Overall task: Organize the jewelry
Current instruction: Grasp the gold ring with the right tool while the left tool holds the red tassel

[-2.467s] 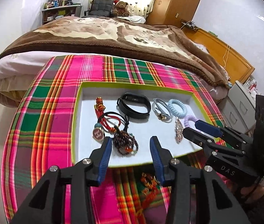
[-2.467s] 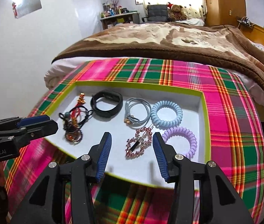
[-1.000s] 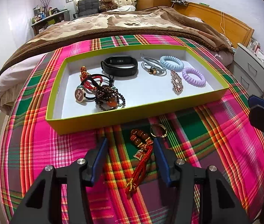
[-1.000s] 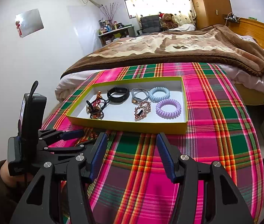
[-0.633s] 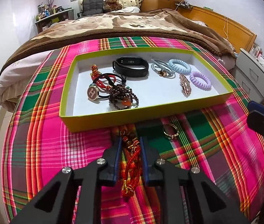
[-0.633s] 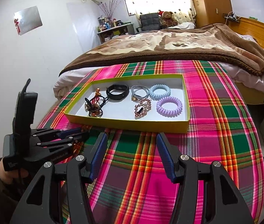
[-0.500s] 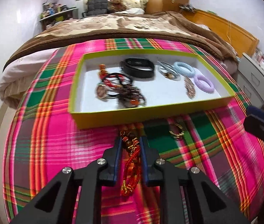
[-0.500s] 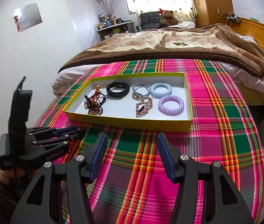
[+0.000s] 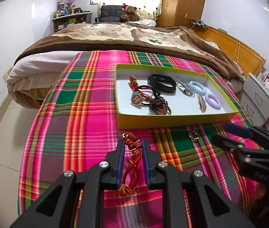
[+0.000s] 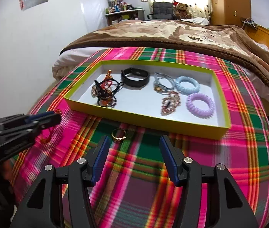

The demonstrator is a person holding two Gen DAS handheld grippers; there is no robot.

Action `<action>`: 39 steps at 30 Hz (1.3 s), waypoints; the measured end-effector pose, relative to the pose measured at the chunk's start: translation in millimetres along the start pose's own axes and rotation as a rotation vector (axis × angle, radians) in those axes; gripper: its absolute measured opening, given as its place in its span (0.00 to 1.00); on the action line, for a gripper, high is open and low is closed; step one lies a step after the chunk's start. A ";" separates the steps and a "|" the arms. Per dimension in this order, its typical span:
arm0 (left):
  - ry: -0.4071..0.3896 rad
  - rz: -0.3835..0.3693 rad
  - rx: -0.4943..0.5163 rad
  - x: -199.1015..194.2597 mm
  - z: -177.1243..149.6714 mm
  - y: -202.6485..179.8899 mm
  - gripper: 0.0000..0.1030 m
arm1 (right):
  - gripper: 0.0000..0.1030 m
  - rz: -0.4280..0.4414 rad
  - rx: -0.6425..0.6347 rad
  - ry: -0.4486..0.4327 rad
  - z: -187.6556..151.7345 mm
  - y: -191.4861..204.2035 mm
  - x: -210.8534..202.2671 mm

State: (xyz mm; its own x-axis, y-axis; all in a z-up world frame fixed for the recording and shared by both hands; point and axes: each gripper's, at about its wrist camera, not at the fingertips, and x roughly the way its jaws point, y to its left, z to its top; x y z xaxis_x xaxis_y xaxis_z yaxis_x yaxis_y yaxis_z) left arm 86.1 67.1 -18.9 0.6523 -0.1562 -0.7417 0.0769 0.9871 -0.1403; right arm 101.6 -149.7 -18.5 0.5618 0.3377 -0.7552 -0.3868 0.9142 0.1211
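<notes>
My left gripper (image 9: pixel 132 142) is shut on a red beaded tassel charm (image 9: pixel 131 159), which hangs between the pads above the plaid cloth. A yellow-green tray (image 9: pixel 172 120) holds several pieces: a black band (image 9: pixel 162 83), a blue coil tie (image 9: pixel 197 87), a purple coil tie (image 10: pixel 200 104) and a dark bead bracelet (image 9: pixel 159 108). A gold ring (image 10: pixel 118 134) lies on the cloth in front of the tray. My right gripper (image 10: pixel 133 140) is open just short of the ring; it also shows in the left wrist view (image 9: pixel 227 133). The left gripper shows in the right wrist view (image 10: pixel 52 116).
The plaid cloth (image 9: pixel 89 102) covers a round table. A bed with a brown blanket (image 9: pixel 125 36) lies behind it. A grey drawer unit (image 9: pixel 258 98) stands at the right. A white wall (image 10: pixel 30 38) is at the left.
My left gripper closed on the tassel charm and lifted it off the cloth, moving left. My right gripper moved forward and down toward the gold ring, still open.
</notes>
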 end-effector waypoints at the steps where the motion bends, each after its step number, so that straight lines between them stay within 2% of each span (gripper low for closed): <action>1: -0.004 0.002 -0.004 -1.7 -0.2 2.1 0.18 | 0.54 0.002 -0.005 0.015 0.8 2.7 5.4; 15: -0.003 -0.016 -0.044 -4.3 -5.4 20.9 0.18 | 0.53 -0.013 -0.024 0.069 4.6 19.0 36.4; 16: -0.001 -0.018 -0.047 -3.8 -5.5 21.5 0.18 | 0.52 -0.018 -0.025 0.066 4.8 19.7 37.3; 20: -0.001 -0.026 -0.048 -2.7 -5.2 21.5 0.18 | 0.34 -0.038 -0.029 0.056 4.9 21.6 38.5; 27: 0.004 -0.043 -0.045 -0.1 -4.2 18.6 0.18 | 0.31 -0.053 -0.043 0.055 3.7 25.7 38.6; 30: 0.007 -0.045 -0.043 1.0 -4.4 16.7 0.18 | 0.21 -0.055 -0.053 0.057 3.0 27.5 38.7; 39: 0.012 -0.043 -0.035 1.3 -5.2 13.6 0.18 | 0.21 -0.056 -0.054 0.050 0.0 27.7 35.0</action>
State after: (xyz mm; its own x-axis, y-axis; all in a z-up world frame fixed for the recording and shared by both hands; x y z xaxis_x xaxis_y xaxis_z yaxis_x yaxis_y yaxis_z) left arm 84.0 80.1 -25.2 0.6397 -0.1990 -0.7424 0.0782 0.9777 -0.1947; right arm 110.5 -112.5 -41.5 0.5468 0.2735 -0.7913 -0.3956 0.9174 0.0436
